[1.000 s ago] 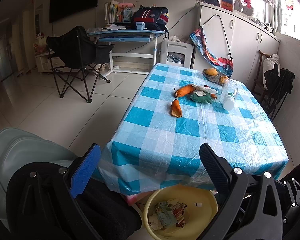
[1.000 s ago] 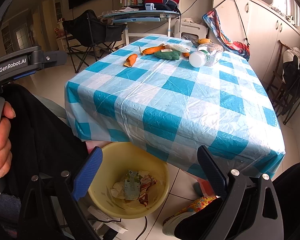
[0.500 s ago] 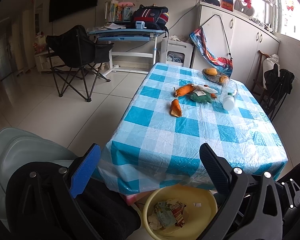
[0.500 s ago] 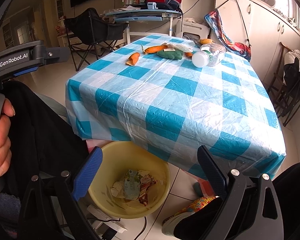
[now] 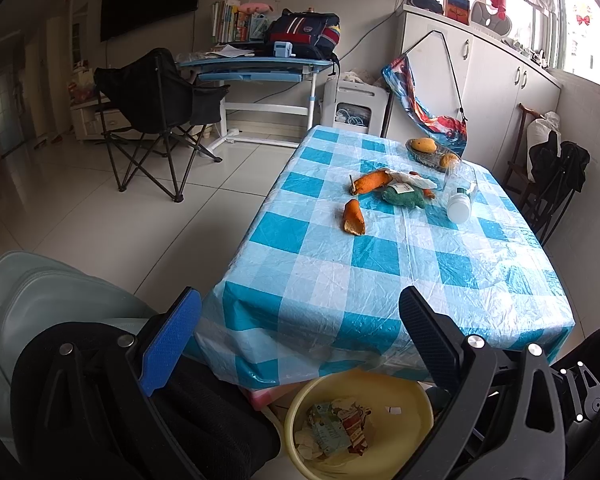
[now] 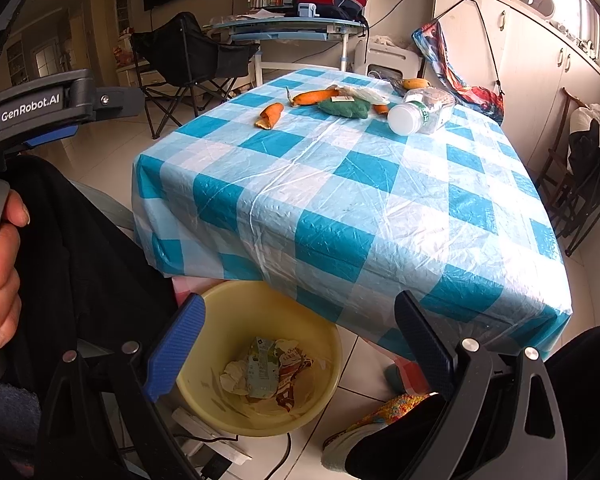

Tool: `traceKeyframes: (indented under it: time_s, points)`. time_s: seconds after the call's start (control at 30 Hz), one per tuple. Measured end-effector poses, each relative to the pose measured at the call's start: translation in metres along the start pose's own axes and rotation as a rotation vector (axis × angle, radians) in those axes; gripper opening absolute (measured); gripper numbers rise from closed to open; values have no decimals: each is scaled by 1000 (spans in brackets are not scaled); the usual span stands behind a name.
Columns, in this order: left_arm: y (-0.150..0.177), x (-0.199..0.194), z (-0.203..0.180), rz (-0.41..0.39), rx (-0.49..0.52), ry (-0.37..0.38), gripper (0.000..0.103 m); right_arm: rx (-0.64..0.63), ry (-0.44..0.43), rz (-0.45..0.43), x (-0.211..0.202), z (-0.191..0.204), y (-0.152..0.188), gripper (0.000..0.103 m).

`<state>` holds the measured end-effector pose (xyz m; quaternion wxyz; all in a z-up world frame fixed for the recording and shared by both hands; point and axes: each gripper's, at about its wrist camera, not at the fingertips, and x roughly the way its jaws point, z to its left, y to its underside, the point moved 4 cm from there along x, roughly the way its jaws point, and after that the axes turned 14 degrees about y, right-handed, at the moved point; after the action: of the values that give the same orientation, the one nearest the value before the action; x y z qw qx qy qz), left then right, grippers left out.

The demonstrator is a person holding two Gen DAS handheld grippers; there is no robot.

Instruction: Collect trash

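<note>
Trash fills yellow basin; left claw reads "GenRobot.AI".

Both wrist cameras looked from low at the near end of the checked table, facing down its length toward the far wall. The left view sat further left; the right sat closer. Both shared the table and the yellow basin below.
</note>
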<state>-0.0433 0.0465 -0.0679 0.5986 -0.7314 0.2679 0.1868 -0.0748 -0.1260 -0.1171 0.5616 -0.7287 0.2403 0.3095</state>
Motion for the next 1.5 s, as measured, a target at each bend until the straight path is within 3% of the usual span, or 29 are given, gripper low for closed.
traceKeyframes:
  time_s: [1.23, 1.5]
  points:
    - [-2, -1, 2, 0, -15, 7, 96, -99, 21, 15, 6, 21, 6, 91]
    - [-4, -5, 5, -7, -63, 26, 96, -28, -20, 8, -1, 9, 1, 91]
